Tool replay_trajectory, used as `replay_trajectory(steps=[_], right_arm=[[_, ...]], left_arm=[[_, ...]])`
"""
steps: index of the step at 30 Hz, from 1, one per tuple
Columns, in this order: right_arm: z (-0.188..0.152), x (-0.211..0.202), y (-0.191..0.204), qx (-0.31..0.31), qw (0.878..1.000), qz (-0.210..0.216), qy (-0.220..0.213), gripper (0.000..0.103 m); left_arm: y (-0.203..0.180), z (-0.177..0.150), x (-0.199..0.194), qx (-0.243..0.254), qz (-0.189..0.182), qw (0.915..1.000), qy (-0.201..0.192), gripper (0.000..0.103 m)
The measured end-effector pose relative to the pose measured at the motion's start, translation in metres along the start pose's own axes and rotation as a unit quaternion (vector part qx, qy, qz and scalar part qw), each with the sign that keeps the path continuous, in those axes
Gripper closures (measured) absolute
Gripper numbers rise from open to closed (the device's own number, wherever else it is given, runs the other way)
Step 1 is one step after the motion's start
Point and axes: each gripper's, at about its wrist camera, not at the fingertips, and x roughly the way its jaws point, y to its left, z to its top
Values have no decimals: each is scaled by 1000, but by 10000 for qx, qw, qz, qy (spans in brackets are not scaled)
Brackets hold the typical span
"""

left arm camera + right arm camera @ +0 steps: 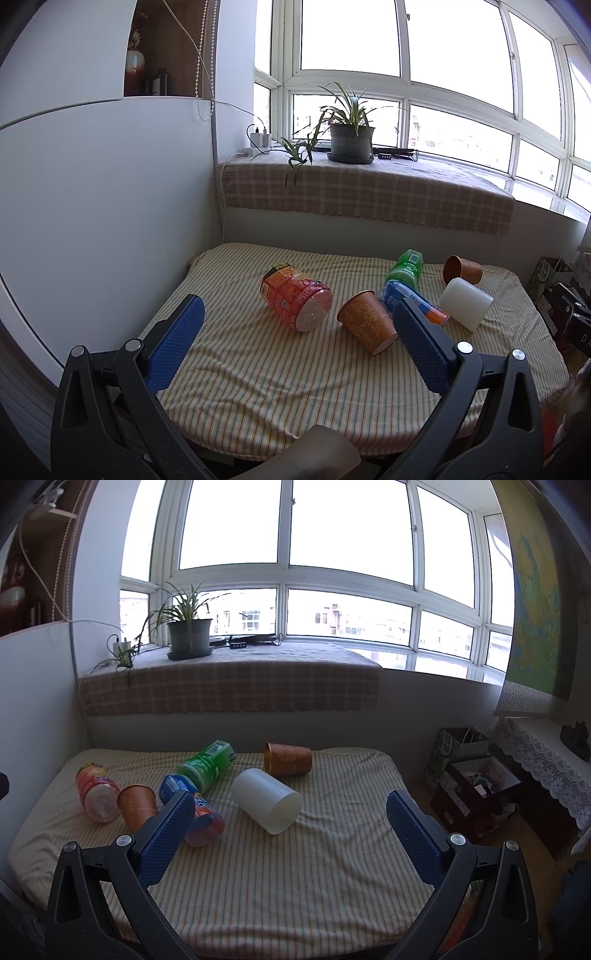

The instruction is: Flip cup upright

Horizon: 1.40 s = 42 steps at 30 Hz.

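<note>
a table covered with a striped yellow-and-white cloth (pixel 295 878) carries everything, the cloth rumpled along the near edge. on it lie three cups and three bottles, all on their sides. a white cup (pixel 266 800) lies near the middle, its open mouth toward the near right. behind it, toward the far edge, a brown patterned cup (pixel 288 758) lies with its mouth to the left. a second brown patterned cup (pixel 367 322) lies further left, its base toward the camera in the left wrist view. next to it is a red-orange bottle (pixel 295 298). a green bottle (pixel 207 764) and a blue-and-orange bottle (pixel 192 805) lie between the cups, close together.
</note>
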Motion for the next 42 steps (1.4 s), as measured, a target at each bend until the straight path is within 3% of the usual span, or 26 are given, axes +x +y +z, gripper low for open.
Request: replay_trajectory(steps=[42], right_arm=[[1, 6, 2, -16, 9999, 107, 53, 0]], left_arm=[[-2, 7, 4, 14, 24, 10000, -7, 0]])
